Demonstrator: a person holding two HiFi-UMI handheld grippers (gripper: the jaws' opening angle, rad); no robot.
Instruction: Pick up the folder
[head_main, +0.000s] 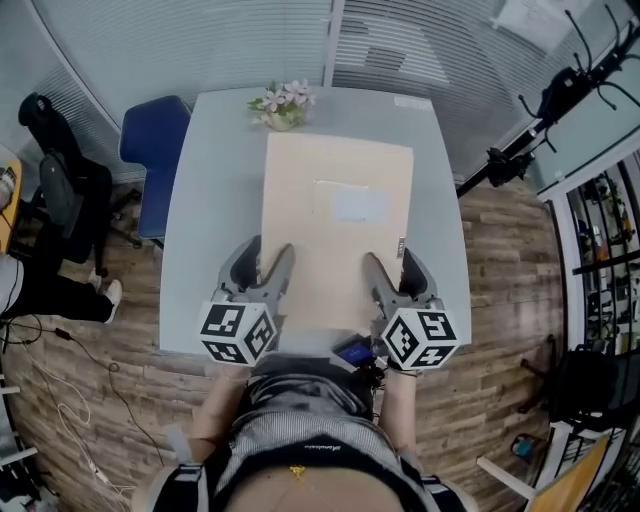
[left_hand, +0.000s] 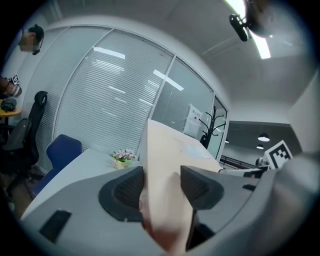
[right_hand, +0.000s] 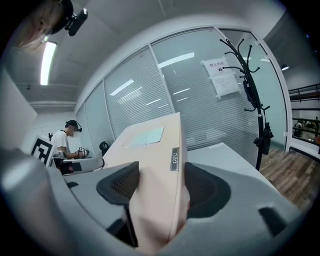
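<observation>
A wide beige folder (head_main: 338, 230) hangs above the grey table (head_main: 215, 200), its near edge held on both sides. My left gripper (head_main: 268, 250) is shut on the folder's near left corner. My right gripper (head_main: 390, 258) is shut on its near right corner. In the left gripper view the folder (left_hand: 170, 160) fills the gap of the left gripper (left_hand: 161, 187), both pads against it. The right gripper view shows the folder (right_hand: 155, 150) clamped in the right gripper (right_hand: 160, 187), with a small dark tag (right_hand: 174, 159) on its side edge. A pale label (head_main: 358, 205) sits on the folder's top face.
A small pot of flowers (head_main: 283, 103) stands at the table's far edge. A blue chair (head_main: 155, 150) is at the table's left, with a black office chair (head_main: 60, 190) further left. A black coat rack (head_main: 560, 100) stands at the right. Another person (right_hand: 65, 142) is at a desk in the background.
</observation>
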